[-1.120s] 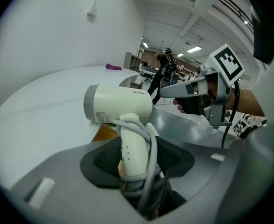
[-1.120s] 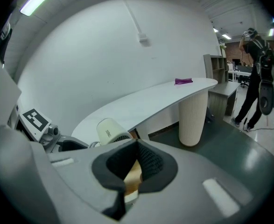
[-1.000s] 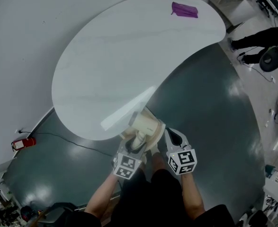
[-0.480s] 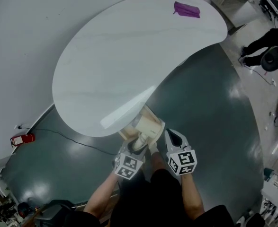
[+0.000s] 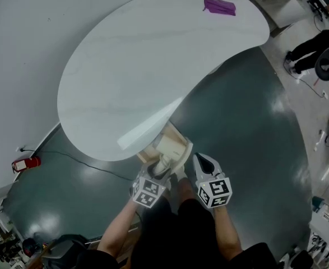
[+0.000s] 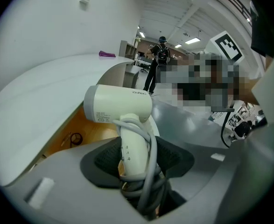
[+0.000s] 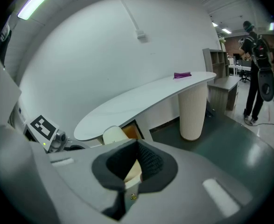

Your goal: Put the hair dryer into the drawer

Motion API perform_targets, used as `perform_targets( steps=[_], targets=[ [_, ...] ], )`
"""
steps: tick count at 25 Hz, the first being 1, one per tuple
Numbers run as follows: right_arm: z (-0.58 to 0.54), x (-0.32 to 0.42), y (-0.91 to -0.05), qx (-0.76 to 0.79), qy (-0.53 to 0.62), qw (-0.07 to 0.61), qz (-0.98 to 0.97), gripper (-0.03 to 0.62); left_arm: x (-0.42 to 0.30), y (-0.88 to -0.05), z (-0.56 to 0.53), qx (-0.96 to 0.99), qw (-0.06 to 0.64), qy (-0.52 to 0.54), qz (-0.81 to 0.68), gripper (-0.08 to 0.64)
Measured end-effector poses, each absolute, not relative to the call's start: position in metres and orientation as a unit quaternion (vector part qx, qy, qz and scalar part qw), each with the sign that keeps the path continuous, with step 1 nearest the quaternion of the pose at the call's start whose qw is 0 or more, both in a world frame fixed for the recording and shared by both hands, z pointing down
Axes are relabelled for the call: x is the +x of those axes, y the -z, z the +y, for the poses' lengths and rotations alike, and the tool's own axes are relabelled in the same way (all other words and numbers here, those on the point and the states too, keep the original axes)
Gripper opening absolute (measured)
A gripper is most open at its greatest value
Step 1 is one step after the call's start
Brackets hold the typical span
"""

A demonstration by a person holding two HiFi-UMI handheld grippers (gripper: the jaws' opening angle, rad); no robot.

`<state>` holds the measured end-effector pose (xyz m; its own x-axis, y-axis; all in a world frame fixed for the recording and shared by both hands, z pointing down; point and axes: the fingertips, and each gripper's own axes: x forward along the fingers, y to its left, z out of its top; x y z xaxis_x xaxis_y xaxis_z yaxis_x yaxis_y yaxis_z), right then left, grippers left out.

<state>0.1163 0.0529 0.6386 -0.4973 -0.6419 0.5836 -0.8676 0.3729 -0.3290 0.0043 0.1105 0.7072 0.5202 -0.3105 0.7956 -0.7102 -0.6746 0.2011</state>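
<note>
Left gripper [image 5: 160,170] clamps hair dryer [image 6: 120,108] at open drawer [image 5: 174,140]. Right gripper [image 5: 204,162] jaws together, seemingly empty. White oval table [image 5: 153,55], purple item [image 5: 218,5] at 1 o'clock; dark floor [image 5: 248,139].

Cream hair dryer [image 6: 120,108], barrel level, handle pointing down, grey cord looped round the handle. Handle is clamped between the jaws of the left gripper [image 6: 136,158]. The dryer sits over the open drawer [image 6: 78,133], which has a light wood inside and is pulled out from under the white tabletop. The dryer looks clear of the drawer floor, hard to tell.
</note>
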Motion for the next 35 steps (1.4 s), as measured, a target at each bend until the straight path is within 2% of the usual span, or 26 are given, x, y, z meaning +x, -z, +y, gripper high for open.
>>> perform_targets(
  steps=[25,35],
  targets=[
    [0.048,0.120,-0.660,0.472,-0.324,0.186,-0.799,0.002,-0.004,-0.774,0.081,0.775,0.342,-0.419,-0.328,0.224],
    [0.042,0.120,-0.661,0.474,-0.328,0.185,-0.796,0.002,-0.011,-0.783,0.071,0.763,0.351,-0.443,-0.314,0.224]
  ],
)
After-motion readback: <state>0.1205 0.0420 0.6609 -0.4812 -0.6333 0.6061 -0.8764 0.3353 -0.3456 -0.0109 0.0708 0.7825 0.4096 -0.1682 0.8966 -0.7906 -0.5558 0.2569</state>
